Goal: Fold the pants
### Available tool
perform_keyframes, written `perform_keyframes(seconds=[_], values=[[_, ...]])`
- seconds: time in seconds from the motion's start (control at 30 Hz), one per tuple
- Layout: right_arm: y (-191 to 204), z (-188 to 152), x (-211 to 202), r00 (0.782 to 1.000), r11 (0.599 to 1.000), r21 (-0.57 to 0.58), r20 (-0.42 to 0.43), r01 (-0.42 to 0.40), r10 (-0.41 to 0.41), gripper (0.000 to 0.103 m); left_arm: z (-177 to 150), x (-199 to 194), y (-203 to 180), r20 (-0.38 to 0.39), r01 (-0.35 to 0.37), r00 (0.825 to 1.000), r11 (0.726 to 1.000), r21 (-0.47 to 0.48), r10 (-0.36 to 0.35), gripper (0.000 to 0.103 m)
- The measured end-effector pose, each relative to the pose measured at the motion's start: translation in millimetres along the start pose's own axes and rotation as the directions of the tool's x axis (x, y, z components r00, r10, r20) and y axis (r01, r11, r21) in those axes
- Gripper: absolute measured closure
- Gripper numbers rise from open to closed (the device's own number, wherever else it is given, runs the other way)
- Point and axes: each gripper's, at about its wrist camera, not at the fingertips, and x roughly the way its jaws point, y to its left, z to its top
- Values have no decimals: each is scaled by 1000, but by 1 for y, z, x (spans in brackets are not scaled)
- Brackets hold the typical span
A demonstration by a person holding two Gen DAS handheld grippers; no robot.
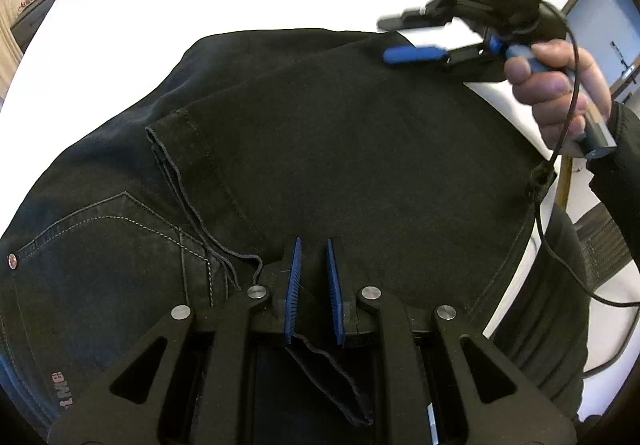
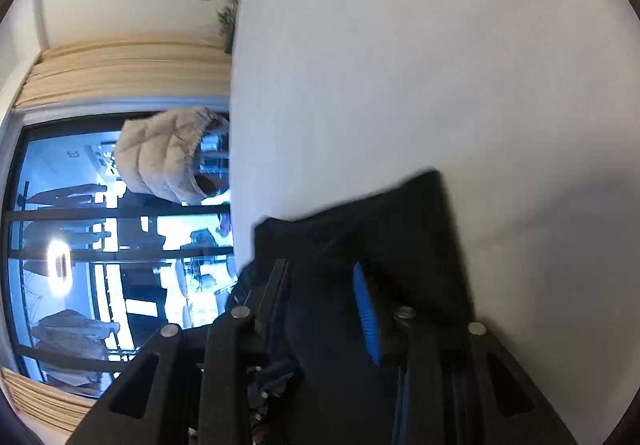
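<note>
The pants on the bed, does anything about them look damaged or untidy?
Yes. The leg hem of the black pants is frayed, and loose threads trail from it toward the back pocket.

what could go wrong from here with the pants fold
1. The left gripper pinches only a thin edge of the black jeans near its fingertips; the hem could slip out if pulled.
2. The right gripper hangs above the far edge with its fingers apart and nothing held, so that side may sag or shift.
3. Its cable trails over the jeans' right edge and could snag the fabric.
</note>
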Motion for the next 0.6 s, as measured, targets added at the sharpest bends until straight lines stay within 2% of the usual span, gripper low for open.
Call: perform_keyframes(seconds=[0.13, 0.4, 0.5, 0.6], values=[[-1, -24, -9, 1000, 997, -70, -17, 8, -9, 70, 1, 2, -1, -2, 7, 1000, 1000, -5, -7, 90], [-4, -112, -44, 993, 987, -133, -59, 91, -99, 68, -5, 0, 2, 10, 2, 1000, 1000, -10, -2, 90], [-7, -140, -57, 992, 984, -132, -40, 117, -124, 67, -11, -1, 6, 18, 5, 1000, 1000, -14, -5, 90], [-10, -155, -68, 992, 986, -112, -11, 126, -128, 67, -13, -4, 11, 23, 13, 1000, 1000, -20, -13, 90]])
